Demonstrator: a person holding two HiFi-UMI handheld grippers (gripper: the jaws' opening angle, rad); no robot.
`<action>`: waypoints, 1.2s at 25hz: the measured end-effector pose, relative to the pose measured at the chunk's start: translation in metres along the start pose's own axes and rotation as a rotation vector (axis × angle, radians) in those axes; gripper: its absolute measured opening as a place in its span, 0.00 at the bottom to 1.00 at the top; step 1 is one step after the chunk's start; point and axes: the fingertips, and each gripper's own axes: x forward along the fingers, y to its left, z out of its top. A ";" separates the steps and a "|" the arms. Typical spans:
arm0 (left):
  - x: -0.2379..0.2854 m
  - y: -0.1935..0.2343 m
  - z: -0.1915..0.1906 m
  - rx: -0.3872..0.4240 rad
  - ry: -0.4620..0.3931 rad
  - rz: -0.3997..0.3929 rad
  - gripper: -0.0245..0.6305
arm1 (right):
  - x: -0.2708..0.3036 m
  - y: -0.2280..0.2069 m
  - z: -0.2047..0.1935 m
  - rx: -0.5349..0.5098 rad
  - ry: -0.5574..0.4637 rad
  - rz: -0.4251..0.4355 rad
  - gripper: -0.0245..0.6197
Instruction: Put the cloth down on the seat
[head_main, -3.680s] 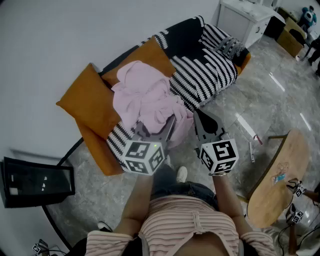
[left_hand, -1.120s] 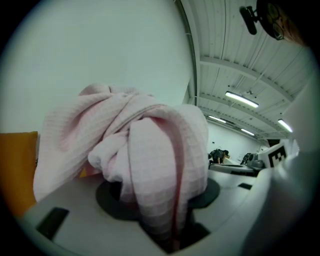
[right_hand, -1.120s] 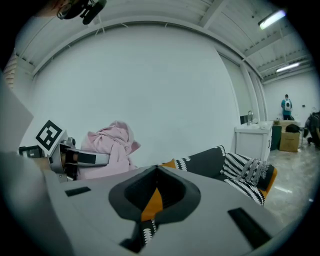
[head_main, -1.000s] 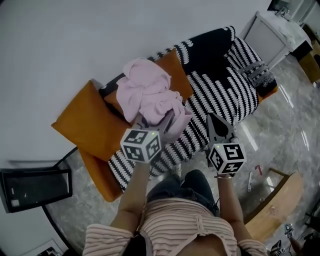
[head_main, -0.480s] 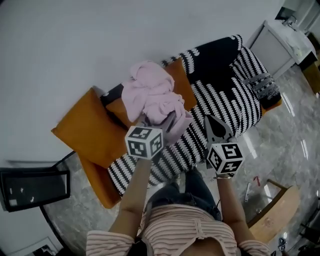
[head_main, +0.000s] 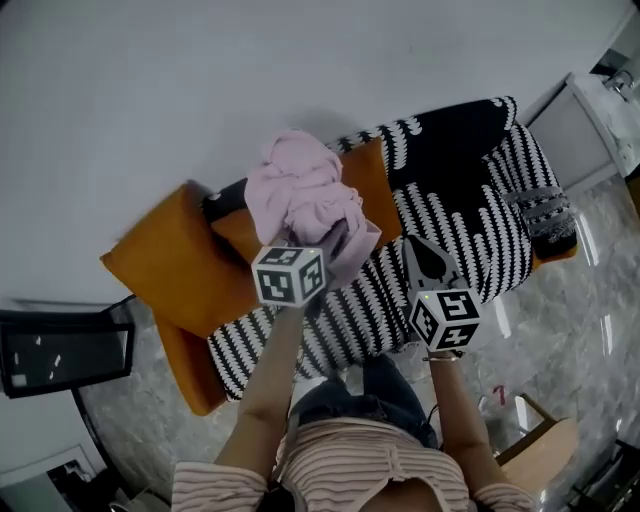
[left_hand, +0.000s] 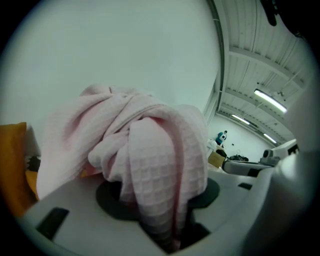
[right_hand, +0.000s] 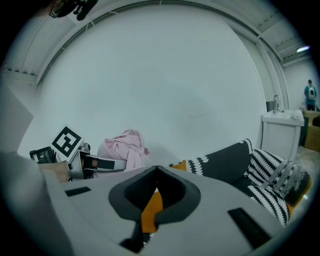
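Note:
A crumpled pink cloth hangs bunched from my left gripper, which is shut on a fold of it above the orange back cushion of the sofa. In the left gripper view the cloth fills the middle and runs down between the jaws of the left gripper. The seat is covered by a black-and-white striped throw. My right gripper hovers over the seat's front part, shut and holding nothing; in its own view the right gripper has its tips touching, and the cloth shows to the left.
A large orange cushion leans at the sofa's left end. A black screen stands on the floor at the left. A white cabinet is beside the sofa's right end, and a wooden table edge at the lower right.
My left gripper has carried the cloth from the sofa's front edge up towards the back cushion. The right gripper has moved forward alongside it, still shut.

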 end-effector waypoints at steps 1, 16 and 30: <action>0.008 0.004 0.002 -0.013 0.002 0.012 0.38 | 0.007 -0.004 0.001 -0.005 0.008 0.009 0.05; 0.108 0.055 0.008 -0.316 -0.026 0.149 0.38 | 0.082 -0.056 -0.017 -0.049 0.144 0.097 0.05; 0.165 0.098 0.012 -0.581 -0.123 0.285 0.38 | 0.107 -0.103 -0.034 -0.067 0.223 0.094 0.05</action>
